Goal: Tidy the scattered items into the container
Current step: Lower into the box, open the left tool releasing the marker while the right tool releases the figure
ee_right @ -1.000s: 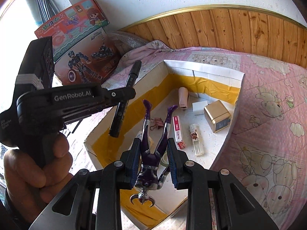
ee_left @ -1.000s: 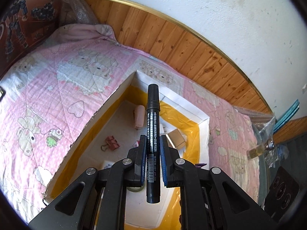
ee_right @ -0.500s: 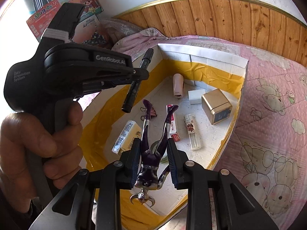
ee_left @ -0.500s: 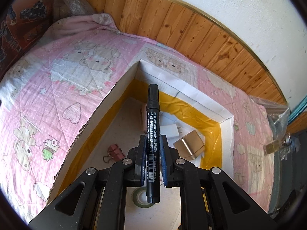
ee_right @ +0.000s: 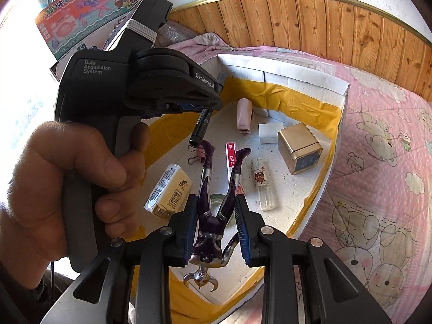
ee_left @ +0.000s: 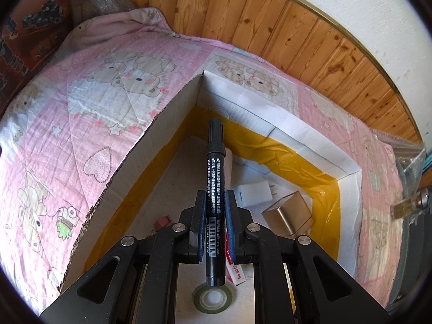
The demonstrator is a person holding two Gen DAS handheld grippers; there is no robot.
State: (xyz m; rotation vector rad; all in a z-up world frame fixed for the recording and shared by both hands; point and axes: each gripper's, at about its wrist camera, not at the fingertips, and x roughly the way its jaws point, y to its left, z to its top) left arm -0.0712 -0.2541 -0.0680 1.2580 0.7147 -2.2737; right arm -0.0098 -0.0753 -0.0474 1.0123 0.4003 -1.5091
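Note:
My left gripper (ee_left: 215, 202) is shut on a black marker (ee_left: 214, 167) and holds it above the inside of the open cardboard box (ee_left: 310, 140), which has yellow-taped walls. In the right wrist view the left gripper body (ee_right: 140, 86) is over the box's left side, and the marker's end (ee_right: 198, 132) pokes out below it. My right gripper (ee_right: 216, 208) is shut on a purple and silver toy figure (ee_right: 213, 197), held upside down with its legs pointing into the box (ee_right: 283, 81).
In the box lie a gold cube (ee_right: 299, 148), a white charger (ee_left: 253, 194), a pink stapler (ee_right: 244, 116), a lighter (ee_right: 262, 181), a drink carton (ee_right: 168, 191), a tape roll (ee_left: 212, 298) and a binder clip (ee_right: 197, 152). The box sits on a pink quilt (ee_left: 81, 108) against a wooden headboard (ee_left: 270, 27).
My left gripper has moved forward and down over the box with the marker. My right gripper has come closer to the box, still holding the figure.

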